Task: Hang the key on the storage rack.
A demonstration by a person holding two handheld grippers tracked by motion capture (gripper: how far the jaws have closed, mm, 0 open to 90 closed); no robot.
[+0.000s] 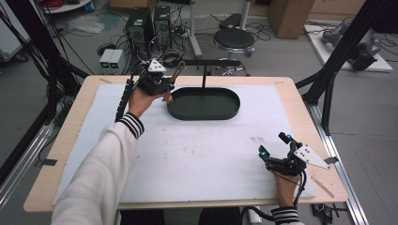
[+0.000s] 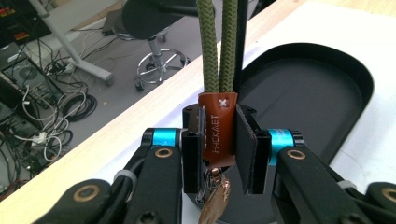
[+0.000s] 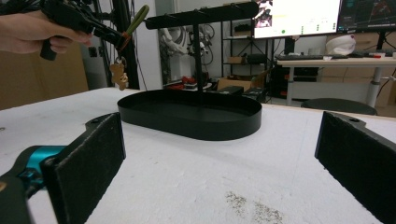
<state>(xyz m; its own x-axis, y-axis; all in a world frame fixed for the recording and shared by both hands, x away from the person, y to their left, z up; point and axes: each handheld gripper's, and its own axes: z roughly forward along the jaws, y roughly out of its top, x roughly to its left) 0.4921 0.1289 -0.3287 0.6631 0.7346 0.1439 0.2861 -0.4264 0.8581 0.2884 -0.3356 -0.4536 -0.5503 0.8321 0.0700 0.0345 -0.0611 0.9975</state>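
Wooden surface (image 1: 300, 101) under a white foam sheet (image 1: 197, 150), faintly scuffed and speckled near the middle. At the far centre of the sheet, a black oval tray (image 1: 204, 104) with a thin post rising to a black crossbar (image 1: 206, 63).

Left tool (image 1: 165, 83) held up at the tray's left end, close under the crossbar's left tip, clamped on the brown leather tab (image 2: 217, 133) of a keychain (image 2: 217, 70). Olive-green cord loop running upward from the tab toward the bar; whether looped over it, cannot tell. Coppery metal charm (image 2: 214, 200) dangling below the tab. White sleeve with striped cuff (image 1: 131, 124) reaching across the sheet's left half.

Right tool (image 1: 273, 144) low at the sheet's near right, jaws wide apart, gripping nothing, pointed toward the tray, well apart from it.

Beyond the surface: grey floor, black round stool (image 1: 233, 39), two computer towers (image 1: 149, 26) amid tangled cables, cardboard box (image 1: 291, 16). Black frame struts at both sides. In the right gripper view, desks with lit monitors (image 3: 299, 16) in the background.
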